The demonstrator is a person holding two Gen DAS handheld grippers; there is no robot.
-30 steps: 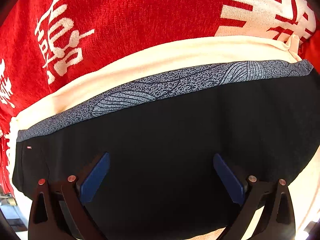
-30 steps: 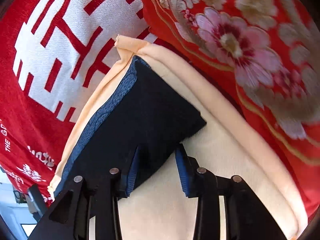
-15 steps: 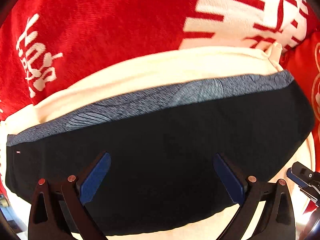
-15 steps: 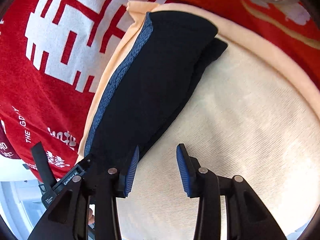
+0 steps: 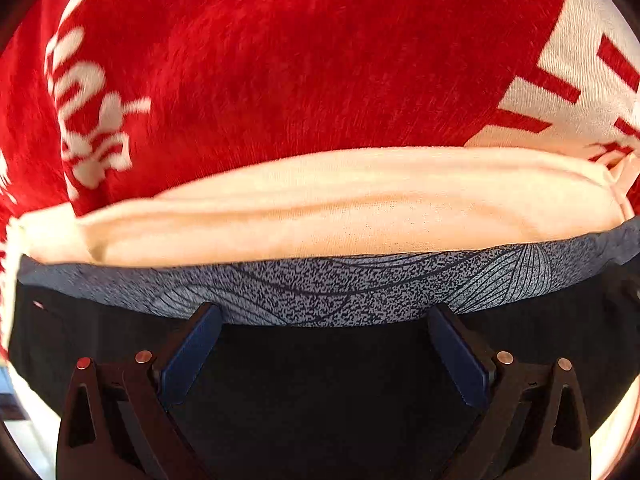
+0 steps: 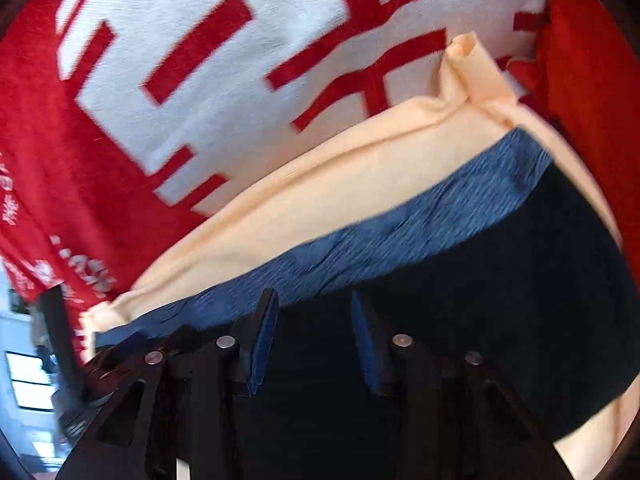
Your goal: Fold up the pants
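Cream pants [image 5: 340, 216] lie folded flat on a red blanket. On top of them lies a black garment [image 5: 320, 380] with a grey-blue patterned band [image 5: 340, 292] along its far edge. My left gripper [image 5: 323, 322] is open and empty, its blue pads just at the band, over the black cloth. In the right wrist view the same cream pants [image 6: 320, 200], band [image 6: 400, 236] and black cloth [image 6: 500, 300] show. My right gripper [image 6: 314, 308] is open and empty over the black cloth near the band.
The red blanket [image 5: 280, 60] with white characters [image 6: 240, 60] covers the surface beyond the clothes. A cream corner of the pants [image 6: 464, 48] sticks up at the far right. A bright room shows at the far left [image 6: 24, 360].
Both grippers moved forward toward the patterned band. The right gripper swung from beside the black cloth, over the cream fabric, to above the black cloth. Both stayed open.
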